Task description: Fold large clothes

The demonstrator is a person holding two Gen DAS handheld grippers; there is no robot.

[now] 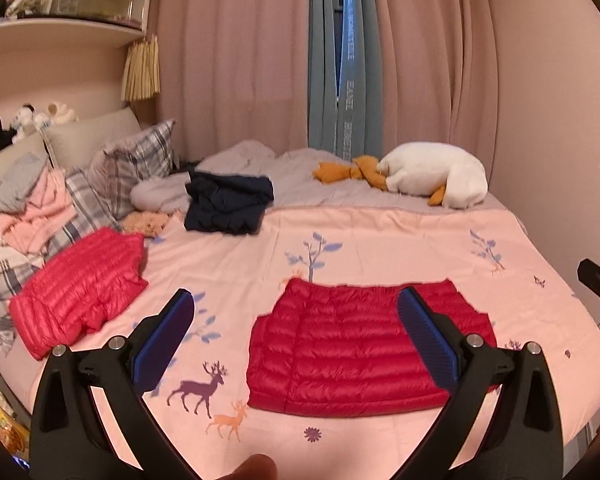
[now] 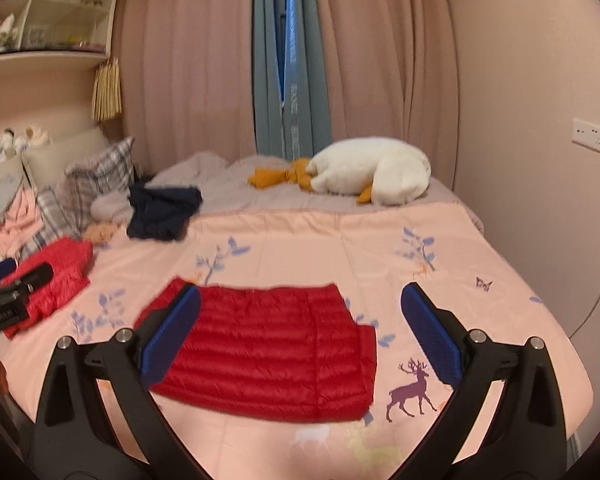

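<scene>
Red jacket (image 1: 364, 344) flat on bed, beyond both spread empty tongs.

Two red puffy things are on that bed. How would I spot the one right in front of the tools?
Start at the pink deer-print bedspread. On its near middle lies the folded red jacket, flat and squared. The other red jacket sits crumpled left, by the plaid pillows.

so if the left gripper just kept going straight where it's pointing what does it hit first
Probably the folded red down jacket lying on the pink bedspread. The left gripper is open and empty, and the jacket fills most of the gap between its fingers, though depth is hard to judge.
</scene>
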